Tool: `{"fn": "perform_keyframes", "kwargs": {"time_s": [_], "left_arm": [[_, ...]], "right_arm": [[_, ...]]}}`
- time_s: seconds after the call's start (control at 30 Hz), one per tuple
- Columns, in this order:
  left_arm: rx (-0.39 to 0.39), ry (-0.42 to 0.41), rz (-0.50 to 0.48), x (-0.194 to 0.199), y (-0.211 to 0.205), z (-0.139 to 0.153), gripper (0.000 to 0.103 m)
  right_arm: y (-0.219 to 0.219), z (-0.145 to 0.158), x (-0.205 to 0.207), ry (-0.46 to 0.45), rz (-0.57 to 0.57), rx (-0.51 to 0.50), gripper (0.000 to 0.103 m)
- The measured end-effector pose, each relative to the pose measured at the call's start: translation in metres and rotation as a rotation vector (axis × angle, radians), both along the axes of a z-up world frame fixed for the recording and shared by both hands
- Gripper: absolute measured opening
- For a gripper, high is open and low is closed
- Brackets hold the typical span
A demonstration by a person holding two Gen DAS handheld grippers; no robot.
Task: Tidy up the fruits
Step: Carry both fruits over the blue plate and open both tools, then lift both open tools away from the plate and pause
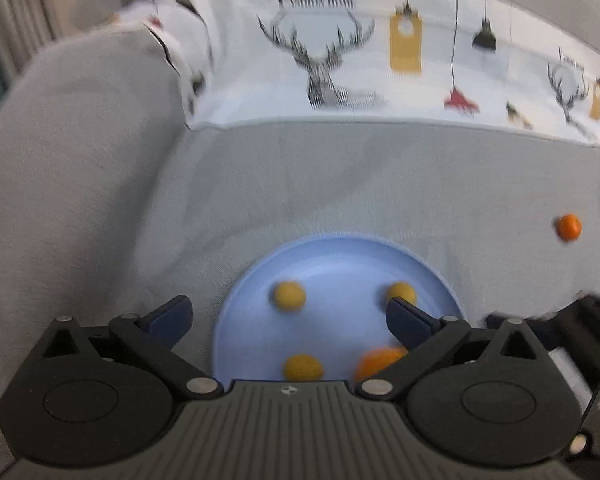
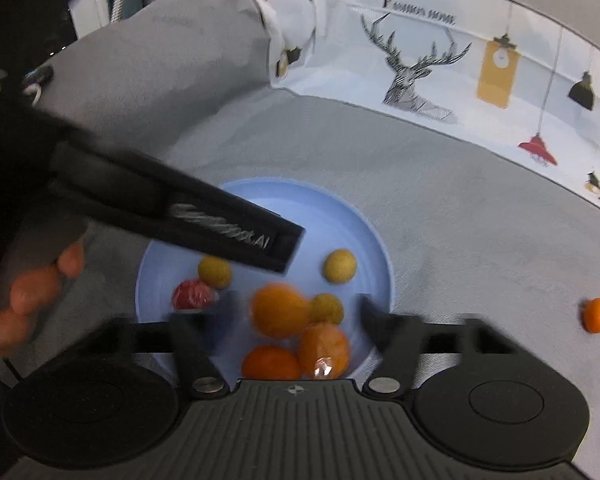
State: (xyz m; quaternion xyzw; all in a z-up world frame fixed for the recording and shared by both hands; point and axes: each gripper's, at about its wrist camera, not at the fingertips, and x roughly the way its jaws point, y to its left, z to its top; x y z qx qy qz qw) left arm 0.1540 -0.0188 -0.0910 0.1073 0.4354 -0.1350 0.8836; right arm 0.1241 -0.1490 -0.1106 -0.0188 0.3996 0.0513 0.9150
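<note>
Only the right wrist view shows the red fruit (image 2: pixel 193 295) — on the blue plate (image 2: pixel 364 224).

Home: grey sofa (image 1: pixel 100 160), printed cushions (image 1: pixel 340 60)

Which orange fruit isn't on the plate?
The small orange lying alone on the grey sofa cushion, right of the blue plate; the other oranges sit on the plate.

Both claws (image 1: pixel 288 316) (image 2: pixel 296 312) agape, empty
</note>
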Motion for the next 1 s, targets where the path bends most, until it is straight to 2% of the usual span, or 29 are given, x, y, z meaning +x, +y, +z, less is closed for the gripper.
{"fn": "perform_keyframes", "kwargs": {"time_s": [0.07, 0.17, 0.37, 0.5, 0.73, 1.0], "left_arm": [[0.025, 0.010, -0.014, -0.012, 0.004, 0.009, 0.103], [0.040, 0.026, 0.015, -0.036, 0.015, 0.020, 0.103], [0.017, 0.118, 0.054, -0.101, 0.046, 0.038, 0.103], [-0.006, 0.130, 0.107, -0.140, 0.068, 0.048, 0.103], [-0.010, 0.053, 0.100, -0.186, 0.077, 0.071, 0.103], [-0.020, -0.026, 0.059, -0.219, 0.065, 0.092, 0.103]], "right_arm": [[-0.004, 0.009, -0.008, -0.014, -0.011, 0.003, 0.091], [-0.011, 0.018, -0.029, 0.012, -0.025, 0.021, 0.099], [-0.016, 0.037, -0.093, 0.059, -0.076, 0.077, 0.101], [-0.006, 0.055, -0.136, 0.023, -0.112, 0.106, 0.102], [0.019, 0.078, -0.199, -0.153, -0.151, 0.031, 0.102], [0.021, 0.092, -0.233, -0.222, -0.150, 0.023, 0.102]]}}
